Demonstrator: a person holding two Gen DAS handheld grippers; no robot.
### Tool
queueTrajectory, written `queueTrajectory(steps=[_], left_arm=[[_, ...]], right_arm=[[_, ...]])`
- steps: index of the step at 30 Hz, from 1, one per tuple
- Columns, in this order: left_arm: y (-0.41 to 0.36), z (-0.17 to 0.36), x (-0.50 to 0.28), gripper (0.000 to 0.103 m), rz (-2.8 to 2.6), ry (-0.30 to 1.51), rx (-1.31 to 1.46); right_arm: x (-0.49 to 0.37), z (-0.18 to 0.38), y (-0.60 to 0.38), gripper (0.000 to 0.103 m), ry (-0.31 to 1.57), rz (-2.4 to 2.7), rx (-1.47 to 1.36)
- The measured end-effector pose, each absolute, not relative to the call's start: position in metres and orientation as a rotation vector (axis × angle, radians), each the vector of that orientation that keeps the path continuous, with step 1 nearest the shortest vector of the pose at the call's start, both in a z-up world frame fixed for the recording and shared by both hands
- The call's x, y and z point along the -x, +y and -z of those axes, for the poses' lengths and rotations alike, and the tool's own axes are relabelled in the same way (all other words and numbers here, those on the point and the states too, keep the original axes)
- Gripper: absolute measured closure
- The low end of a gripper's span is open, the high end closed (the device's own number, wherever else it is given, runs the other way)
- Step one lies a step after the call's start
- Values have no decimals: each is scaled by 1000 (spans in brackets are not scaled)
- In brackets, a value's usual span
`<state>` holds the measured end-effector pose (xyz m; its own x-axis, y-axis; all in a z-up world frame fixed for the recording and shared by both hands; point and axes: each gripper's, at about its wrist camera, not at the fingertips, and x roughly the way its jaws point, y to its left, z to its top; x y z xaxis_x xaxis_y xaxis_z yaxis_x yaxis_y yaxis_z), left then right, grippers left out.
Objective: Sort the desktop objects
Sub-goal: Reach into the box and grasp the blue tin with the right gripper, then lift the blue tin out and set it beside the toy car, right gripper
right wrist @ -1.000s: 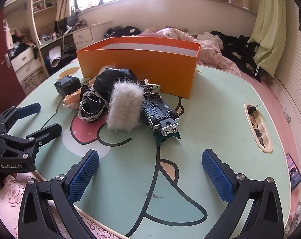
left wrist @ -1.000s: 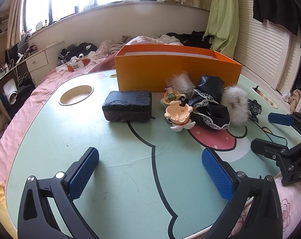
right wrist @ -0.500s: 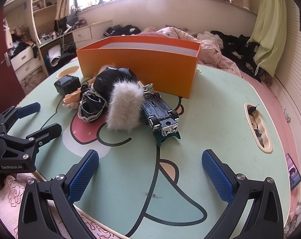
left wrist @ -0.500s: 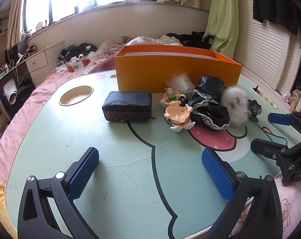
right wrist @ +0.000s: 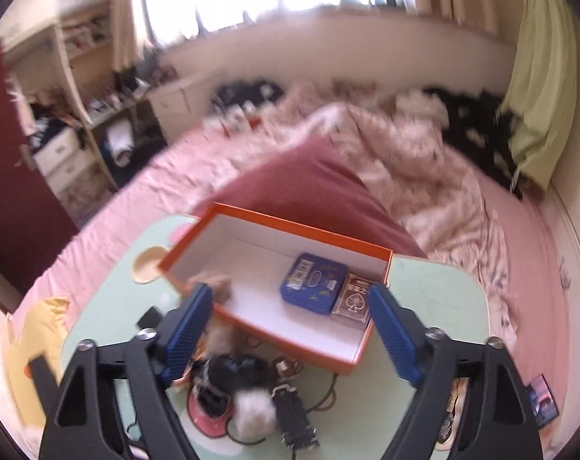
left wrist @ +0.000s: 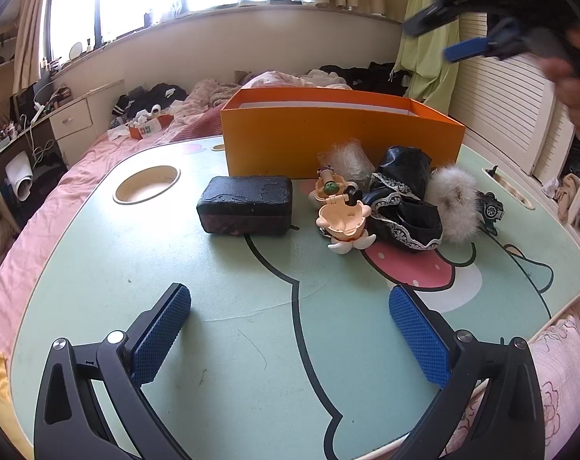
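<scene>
An orange box (left wrist: 339,130) stands at the back of the green table (left wrist: 220,318). In front of it lie a black case (left wrist: 245,205), a peach doll head (left wrist: 341,222), a black lace garment (left wrist: 405,199), a white fur ball (left wrist: 456,201) and a toy car (left wrist: 491,207). My left gripper (left wrist: 290,333) is open and empty, low over the near table. My right gripper (right wrist: 290,333) is open and empty, high above the box (right wrist: 274,280), which holds a blue tin (right wrist: 313,283) and a card deck (right wrist: 353,301). It appears in the left wrist view's top right (left wrist: 470,48).
A round cup recess (left wrist: 148,184) sits at the table's back left and a slot recess (left wrist: 508,188) at the right. The table stands on a bed with pink sheets (right wrist: 462,207). Drawers and shelves (left wrist: 29,134) line the left wall.
My right gripper has risen fast from the table's right edge to high above the orange box, its view now blurred and looking down. The left gripper and the objects have not moved.
</scene>
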<state>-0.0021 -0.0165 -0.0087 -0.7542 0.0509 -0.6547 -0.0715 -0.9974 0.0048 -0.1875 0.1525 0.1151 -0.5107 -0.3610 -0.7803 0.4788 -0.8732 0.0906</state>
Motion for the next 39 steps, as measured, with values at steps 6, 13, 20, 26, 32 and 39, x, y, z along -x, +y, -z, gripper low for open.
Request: queueTrajectory(steps=[6,13,20,26,32,39], left_arm=[[-18,10,2,0,-2883,39,1060],[-17,11,2,0,-2888,36,1050],[-16,12,3,0,-2890,35,1048],[-16,12,3,0,-2893,35,1047],[-16,11,3,0,-2893,31,1047],[-15,11,2,0,-2896,29,1048]], right_arm=[[251,-50,113,62,269,2282,-1523],[280,-16,109,39,270,2302,-1686],[284,-10,86,26,301,2225,-1701],[285,9,72,23,382,2188,-1727],[277,6,77,37,359,2197,-1666],[262,-42,96,37,147,2312,-1398]])
